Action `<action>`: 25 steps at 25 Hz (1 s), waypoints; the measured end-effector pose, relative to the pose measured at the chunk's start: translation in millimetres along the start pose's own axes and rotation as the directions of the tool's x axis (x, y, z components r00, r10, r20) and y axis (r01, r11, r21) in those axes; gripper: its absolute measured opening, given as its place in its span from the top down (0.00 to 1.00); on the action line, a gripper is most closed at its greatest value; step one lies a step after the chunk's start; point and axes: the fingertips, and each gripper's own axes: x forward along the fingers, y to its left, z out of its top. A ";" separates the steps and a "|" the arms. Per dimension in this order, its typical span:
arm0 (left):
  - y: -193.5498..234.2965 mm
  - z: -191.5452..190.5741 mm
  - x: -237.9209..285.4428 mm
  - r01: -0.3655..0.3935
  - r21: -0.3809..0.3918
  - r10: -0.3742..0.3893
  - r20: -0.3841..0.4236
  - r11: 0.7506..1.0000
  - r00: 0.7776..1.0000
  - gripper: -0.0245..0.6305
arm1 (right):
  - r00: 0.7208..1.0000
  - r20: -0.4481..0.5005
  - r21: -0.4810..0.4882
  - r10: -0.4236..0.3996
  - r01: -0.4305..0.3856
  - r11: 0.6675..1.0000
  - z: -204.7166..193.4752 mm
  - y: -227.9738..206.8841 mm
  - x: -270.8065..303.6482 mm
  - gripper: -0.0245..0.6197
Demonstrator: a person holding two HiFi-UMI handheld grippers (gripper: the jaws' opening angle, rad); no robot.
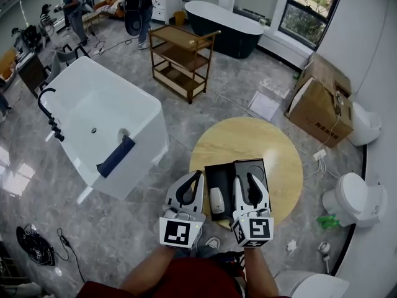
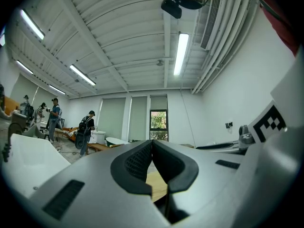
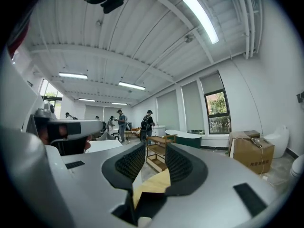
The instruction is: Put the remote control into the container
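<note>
Low over the near edge of the round wooden desk [image 1: 276,144], you hold both tongs side by side. Your left tongs [image 1: 200,174] are closed tip to tip, with nothing between them. Your right tongs [image 1: 249,176] stand a narrow gap apart and are also empty. Between the two, the small white remote control [image 1: 216,200] lies inside the open black container [image 1: 218,174] at the desk's near side. A second black tray [image 1: 251,166] sits against the container's right side, partly under your right tongs.

On the grey stone floor to your left stands a white bathtub [image 1: 93,107] with a dark blue cloth [image 1: 115,156] draped over its rim. To your right is a white toilet [image 1: 355,198], with a cardboard box [image 1: 317,101] beyond it near the wall. Farther off stand a wooden shelf cart [image 1: 183,53] and a dark bathtub [image 1: 224,22] below the window [image 1: 309,8]. People [image 1: 140,5] stand at the far end of the room.
</note>
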 end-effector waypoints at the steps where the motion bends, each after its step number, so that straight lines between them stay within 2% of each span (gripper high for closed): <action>1: 0.1 0.3 0.0 0.000 0.002 0.000 0.001 1.000 1.000 0.94 | 1.000 0.016 -0.002 0.000 0.000 1.000 6.6 0.2 -2.3 0.76; 11: -1.4 2.8 -2.1 -0.005 0.009 0.005 0.010 1.000 1.000 0.94 | 0.988 0.152 -0.063 0.012 -0.002 0.998 55.5 4.1 -30.9 0.76; 20: -4.8 7.2 -0.9 0.003 0.014 -0.003 0.020 1.000 1.000 0.94 | 0.985 0.169 -0.066 0.025 -0.014 0.998 65.5 7.2 -34.3 0.77; 25: -4.5 7.7 -2.4 -0.001 0.015 0.000 0.018 1.000 1.000 0.94 | 0.987 0.160 -0.019 0.019 -0.016 1.000 65.5 6.2 -33.7 0.86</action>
